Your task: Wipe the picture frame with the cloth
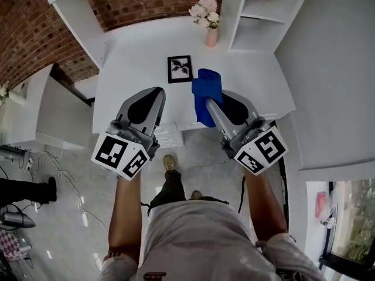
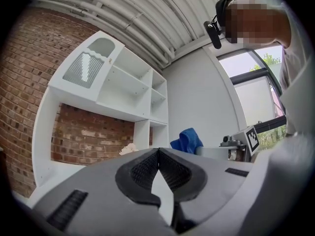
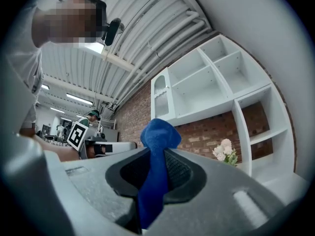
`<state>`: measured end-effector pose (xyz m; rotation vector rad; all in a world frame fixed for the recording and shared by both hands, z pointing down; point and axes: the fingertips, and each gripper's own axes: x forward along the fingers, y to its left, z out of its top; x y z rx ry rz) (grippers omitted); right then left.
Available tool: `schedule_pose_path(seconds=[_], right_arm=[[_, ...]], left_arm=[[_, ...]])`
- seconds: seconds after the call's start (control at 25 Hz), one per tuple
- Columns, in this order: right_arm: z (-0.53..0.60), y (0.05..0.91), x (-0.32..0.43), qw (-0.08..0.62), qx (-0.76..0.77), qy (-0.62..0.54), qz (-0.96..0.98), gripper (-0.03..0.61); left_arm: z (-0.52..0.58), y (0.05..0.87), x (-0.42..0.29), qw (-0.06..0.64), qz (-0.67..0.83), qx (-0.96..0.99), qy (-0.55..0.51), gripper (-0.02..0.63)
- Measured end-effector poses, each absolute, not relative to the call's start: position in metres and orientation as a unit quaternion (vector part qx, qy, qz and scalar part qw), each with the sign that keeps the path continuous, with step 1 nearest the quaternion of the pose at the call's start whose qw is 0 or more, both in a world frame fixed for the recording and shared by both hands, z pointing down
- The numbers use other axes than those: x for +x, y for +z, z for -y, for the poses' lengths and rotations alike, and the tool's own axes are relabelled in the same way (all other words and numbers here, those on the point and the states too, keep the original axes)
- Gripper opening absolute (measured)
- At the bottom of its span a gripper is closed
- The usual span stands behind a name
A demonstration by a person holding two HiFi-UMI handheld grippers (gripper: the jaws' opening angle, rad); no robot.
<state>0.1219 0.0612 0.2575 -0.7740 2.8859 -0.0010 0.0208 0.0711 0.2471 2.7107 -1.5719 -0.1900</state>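
Note:
A small black picture frame (image 1: pixel 180 69) with a leaf print lies flat on the white desk (image 1: pixel 129 63). My right gripper (image 1: pixel 206 100) is shut on a blue cloth (image 1: pixel 206 92), which bunches above the jaws and hangs below them near the desk's front edge, right of the frame. In the right gripper view the blue cloth (image 3: pixel 156 171) is pinched between the pads. My left gripper (image 1: pixel 159 91) is shut with nothing in it, over the desk's front edge, below-left of the frame. The left gripper view shows its jaws (image 2: pixel 158 151) meeting at the tips.
A pink vase of pale flowers (image 1: pixel 210 23) stands at the back of the desk. White shelf units (image 1: pixel 261 16) flank the desk against a brick wall. Drawers (image 1: pixel 167 134) sit under the desk front. Cables lie on the floor (image 1: pixel 64 186) at left.

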Motion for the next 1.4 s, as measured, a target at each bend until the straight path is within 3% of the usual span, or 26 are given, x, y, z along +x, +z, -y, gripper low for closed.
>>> schedule_pose_path(seconds=[0.36,0.96,1.4], right_arm=[[0.026,0.27,0.061,0.045,-0.282,-0.003,-0.958,0.071],[0.142,0.311,-0.008,-0.017,-0.348,-0.03,-0.937,0.071],[0.21,0.376,-0.032,-0.124,-0.367,-0.101,-0.916,0.071]], left_arm=[[0.029,0.284,-0.037,0.023,0.495,0.868,-0.039,0.0],[0.16,0.37,-0.097,0.145,0.476,0.867,0.019,0.006],[0.214,0.449,-0.109,0.3,0.48,0.822,0.069,0.129]])
